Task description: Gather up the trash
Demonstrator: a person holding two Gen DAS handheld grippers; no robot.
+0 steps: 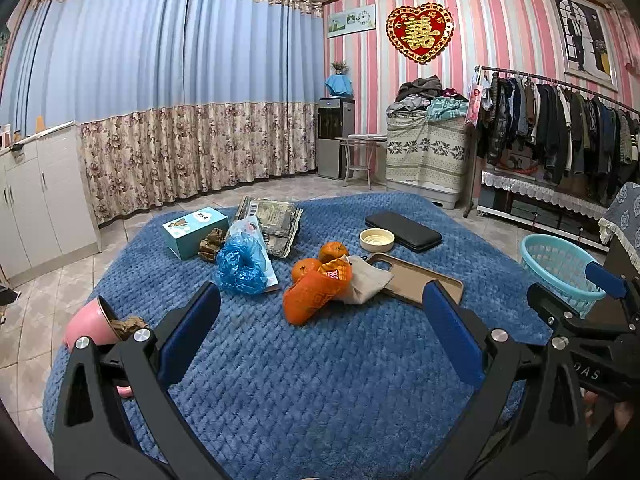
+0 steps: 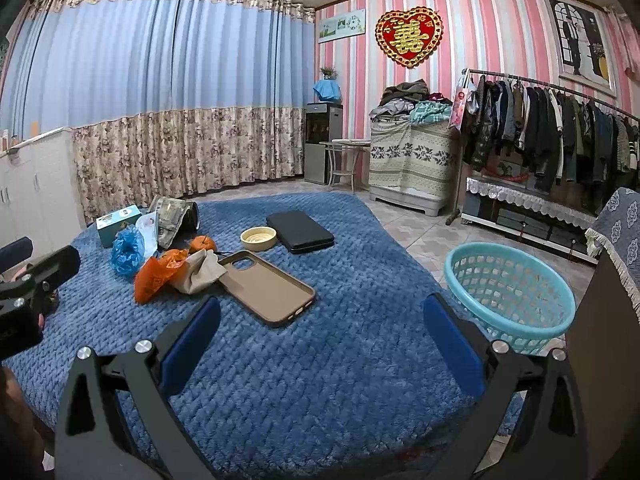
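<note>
On the far left of the fluffy blue quilted blanket [image 1: 320, 380], a pink cup [image 1: 86, 326] lies on its side with brown crumpled scraps [image 1: 128, 325] at its mouth. Further in, a teal cardboard box [image 1: 194, 230] sits beside more brown wrappers [image 1: 211, 243], a crumpled blue plastic bag [image 1: 240, 266] and a folded camouflage-print packet [image 1: 272, 220]. In the middle, a crumpled orange plastic bag [image 1: 316, 294] touches two oranges [image 1: 334, 251] and a beige cloth pouch [image 1: 368, 280], with a brown phone case [image 2: 266, 288], a cream round dish [image 2: 259, 237] and a black flat wallet [image 2: 300, 231] just right of them. The left gripper [image 1: 320, 320] hovers over the blanket, jaws spread wide and empty. The right gripper [image 2: 322, 332] is likewise spread wide, holding nothing. A light blue plastic mesh basket [image 2: 508, 288] stands on the tiled floor beside the blanket's right edge.
</note>
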